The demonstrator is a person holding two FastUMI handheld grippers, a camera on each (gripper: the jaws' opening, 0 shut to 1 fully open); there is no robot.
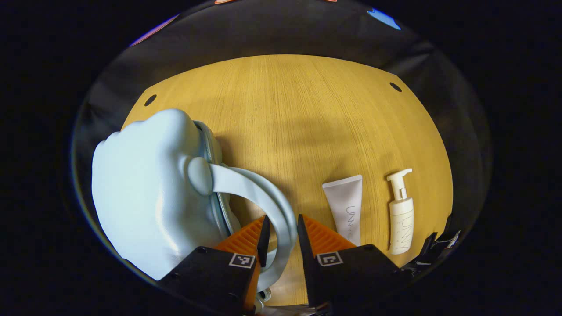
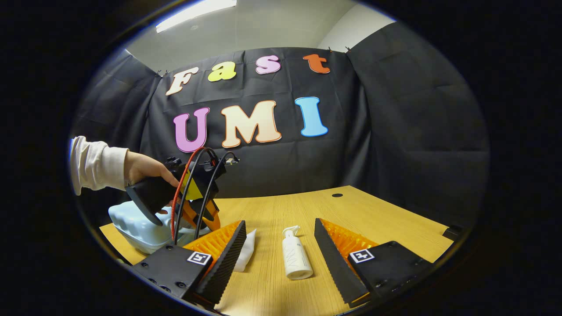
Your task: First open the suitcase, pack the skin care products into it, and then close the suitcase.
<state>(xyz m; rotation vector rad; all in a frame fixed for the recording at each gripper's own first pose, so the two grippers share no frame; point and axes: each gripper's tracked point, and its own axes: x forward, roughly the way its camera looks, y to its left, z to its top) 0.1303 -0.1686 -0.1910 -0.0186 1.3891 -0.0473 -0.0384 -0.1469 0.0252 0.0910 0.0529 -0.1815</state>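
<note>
Left gripper view: the left gripper stands slightly parted, ribbed fingers straddling the smooth curved handle of the glossy pale-blue suitcase, contact unclear. Right gripper gapes above the white pump bottle on the wood-grain table, a matte tube beside.

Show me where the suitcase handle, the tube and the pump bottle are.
suitcase handle (image 1: 259, 193): left gripper view, on its curved strap.
tube (image 1: 346, 202): left gripper view, on its body.
pump bottle (image 2: 295, 258): right gripper view, on its body.
</note>
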